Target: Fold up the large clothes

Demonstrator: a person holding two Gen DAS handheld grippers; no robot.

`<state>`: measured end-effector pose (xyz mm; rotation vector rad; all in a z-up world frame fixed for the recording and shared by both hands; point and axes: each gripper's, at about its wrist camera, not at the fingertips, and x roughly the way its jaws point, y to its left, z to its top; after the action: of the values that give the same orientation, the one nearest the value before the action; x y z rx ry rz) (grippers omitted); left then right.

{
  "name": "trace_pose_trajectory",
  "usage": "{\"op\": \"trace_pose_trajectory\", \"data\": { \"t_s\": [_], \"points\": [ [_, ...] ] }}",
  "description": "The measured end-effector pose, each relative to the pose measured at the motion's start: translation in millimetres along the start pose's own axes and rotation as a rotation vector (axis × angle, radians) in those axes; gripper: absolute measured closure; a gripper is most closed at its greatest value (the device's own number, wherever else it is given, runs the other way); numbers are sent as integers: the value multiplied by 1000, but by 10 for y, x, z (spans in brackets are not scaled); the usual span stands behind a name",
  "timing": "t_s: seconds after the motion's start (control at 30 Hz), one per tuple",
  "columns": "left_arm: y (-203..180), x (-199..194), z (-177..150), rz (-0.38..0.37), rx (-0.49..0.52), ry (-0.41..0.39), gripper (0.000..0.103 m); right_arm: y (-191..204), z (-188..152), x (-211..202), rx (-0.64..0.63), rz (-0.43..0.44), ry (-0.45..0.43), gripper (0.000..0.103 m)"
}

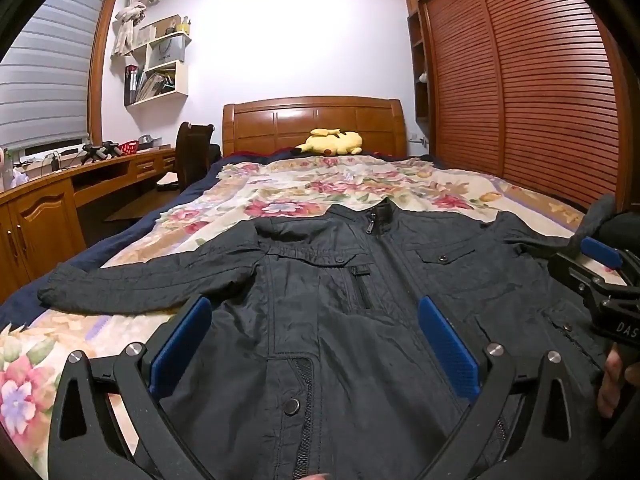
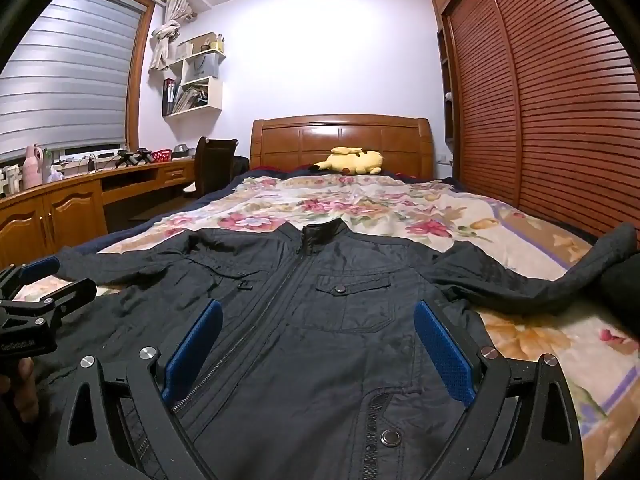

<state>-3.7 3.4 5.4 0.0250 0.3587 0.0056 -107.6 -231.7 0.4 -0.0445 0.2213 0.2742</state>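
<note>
The dark jacket (image 1: pixel 340 312) is lying flat, sleeves spread, at the bed's (image 1: pixel 132 240) near edge — nothing folded yet — while the left claw (image 1: pixel 316 336) and right claw (image 2: pixel 318 340) are hovering wide and empty.

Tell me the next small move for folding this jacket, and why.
Probably bring the left claw to the outstretched sleeve and fold it inward. The dark zipped nylon jacket lies flat, front up, both sleeves spread, and both claws, the right claw included, are open and empty.

Black jacket (image 1: pixel 352 320), floral cream/pink bedspread (image 1: pixel 304 188), yellow plush (image 1: pixel 334 143), blue gripper pads (image 1: pixel 182 340), brown slatted wardrobe (image 1: pixel 532 92), grey blinds (image 1: pixel 40 68)
</note>
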Motion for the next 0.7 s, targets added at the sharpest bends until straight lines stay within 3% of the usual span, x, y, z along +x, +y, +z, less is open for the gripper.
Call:
{"op": "trace_pose_trajectory", "data": {
  "t_s": [0.7],
  "points": [
    [-74, -126, 104, 8, 7, -17, 0, 6, -1, -4, -1, -1, -4, 6]
  ]
}}
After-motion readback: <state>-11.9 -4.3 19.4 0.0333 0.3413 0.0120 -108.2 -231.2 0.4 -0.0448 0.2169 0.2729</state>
